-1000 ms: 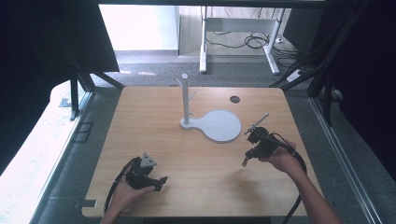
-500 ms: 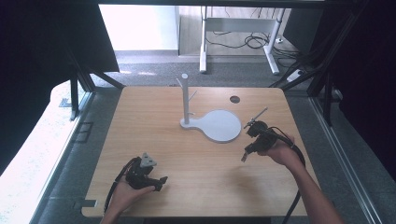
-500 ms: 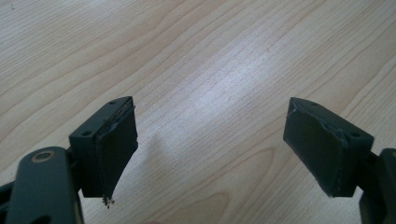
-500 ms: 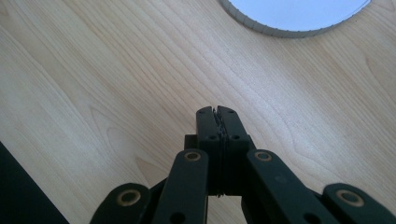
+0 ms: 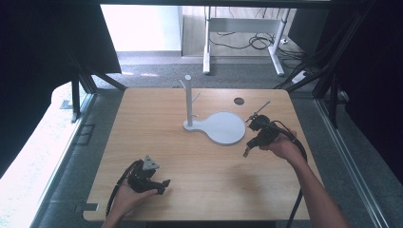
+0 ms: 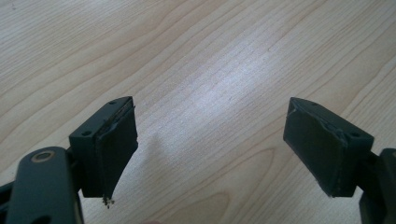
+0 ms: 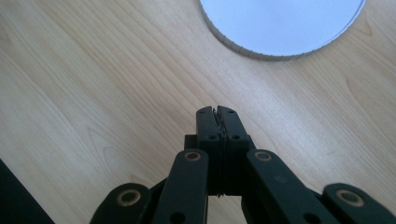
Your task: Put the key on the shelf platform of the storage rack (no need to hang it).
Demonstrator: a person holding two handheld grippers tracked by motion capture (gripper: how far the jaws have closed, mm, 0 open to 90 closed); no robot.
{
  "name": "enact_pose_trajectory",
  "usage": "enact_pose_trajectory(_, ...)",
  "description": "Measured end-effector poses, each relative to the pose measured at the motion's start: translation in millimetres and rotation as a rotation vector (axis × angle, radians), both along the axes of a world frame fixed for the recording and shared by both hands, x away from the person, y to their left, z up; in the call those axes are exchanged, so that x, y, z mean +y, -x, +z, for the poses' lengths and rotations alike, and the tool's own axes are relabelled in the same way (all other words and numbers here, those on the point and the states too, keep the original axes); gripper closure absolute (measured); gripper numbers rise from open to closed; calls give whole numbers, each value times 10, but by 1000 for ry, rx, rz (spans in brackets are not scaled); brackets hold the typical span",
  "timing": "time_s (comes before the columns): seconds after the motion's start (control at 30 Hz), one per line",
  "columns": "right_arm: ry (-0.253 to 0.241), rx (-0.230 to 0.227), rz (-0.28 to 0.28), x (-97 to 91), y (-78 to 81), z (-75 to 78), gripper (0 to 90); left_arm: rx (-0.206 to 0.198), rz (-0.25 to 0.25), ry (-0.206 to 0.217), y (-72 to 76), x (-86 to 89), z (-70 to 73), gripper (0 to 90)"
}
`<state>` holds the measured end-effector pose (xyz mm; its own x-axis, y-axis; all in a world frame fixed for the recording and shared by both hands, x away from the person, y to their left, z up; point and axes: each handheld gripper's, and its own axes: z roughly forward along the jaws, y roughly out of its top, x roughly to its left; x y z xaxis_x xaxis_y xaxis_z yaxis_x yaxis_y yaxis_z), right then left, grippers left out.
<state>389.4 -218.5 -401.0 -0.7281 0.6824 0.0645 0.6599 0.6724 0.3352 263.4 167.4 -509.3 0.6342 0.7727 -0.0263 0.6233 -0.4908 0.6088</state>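
High view: near the front edge of the wooden table [image 5: 204, 175], the left gripper [image 5: 164, 184] rests low in the person's left hand [image 5: 126, 199]. Left gripper view: its two black jaws stand wide apart, with bare wood between them and nothing held. Farther back on the right side, the right gripper [image 5: 247, 152] sits in the right hand [image 5: 280, 148], just beside the white stand [image 5: 223, 128]. Right gripper view: its jaws are pressed tight together and hold nothing, and the round white base [image 7: 280, 23] lies a little ahead of the tips. Behind the base, a thin white post [image 5: 188, 99] stands upright.
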Motion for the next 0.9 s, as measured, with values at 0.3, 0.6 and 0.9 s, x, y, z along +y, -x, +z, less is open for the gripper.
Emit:
enact_pose_trajectory(0.3,1,1,-15,32,-121,36,900,1,1,1,-2,3,-2,179)
enact_pose_trajectory(0.6,1,-2,-26,54,-222,57,900,1,2,2,-2,6,-1,179)
enact_pose_trajectory(0.9,-4,-5,-46,60,-347,77,900,1,3,0,-6,18,2,179)
